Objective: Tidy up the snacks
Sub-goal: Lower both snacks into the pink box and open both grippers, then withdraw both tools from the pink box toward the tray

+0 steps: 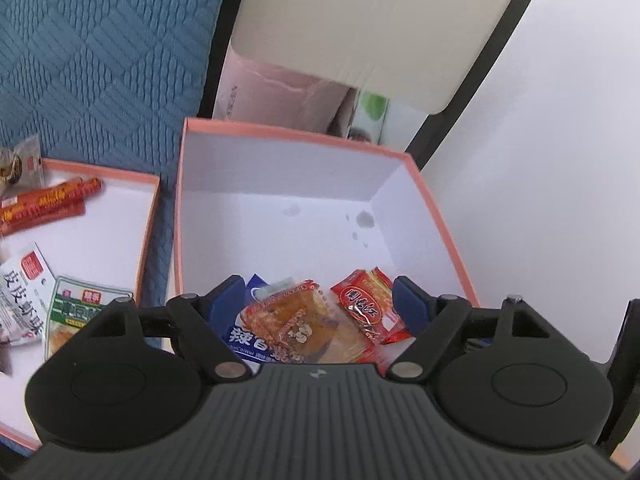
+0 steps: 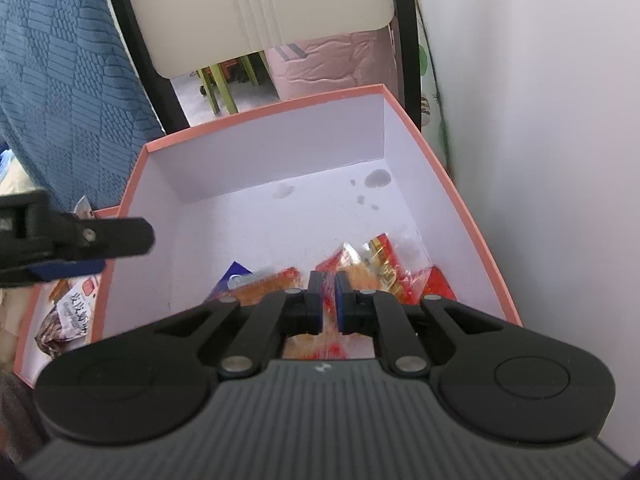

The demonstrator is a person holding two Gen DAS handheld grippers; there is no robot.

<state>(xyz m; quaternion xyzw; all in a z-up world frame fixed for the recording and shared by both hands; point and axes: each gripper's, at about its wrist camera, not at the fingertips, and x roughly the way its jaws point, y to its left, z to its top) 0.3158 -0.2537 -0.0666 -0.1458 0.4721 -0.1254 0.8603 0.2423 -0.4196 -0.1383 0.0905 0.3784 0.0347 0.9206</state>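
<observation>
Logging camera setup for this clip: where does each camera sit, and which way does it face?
Left wrist: on the left gripper, angled down into the deep pink-rimmed box; its open fingers frame the snack packets; shallow lid at left.
Right wrist: on the right gripper, angled down into that box; narrow-gapped fingers, left gripper's finger intruding.
Shared: box, packets, stains.

The white snack bag (image 1: 22, 296) in the shallow lid reads "皮皮虾味". The blue packet (image 1: 248, 340) in the box shows "辣" and "白".
</observation>
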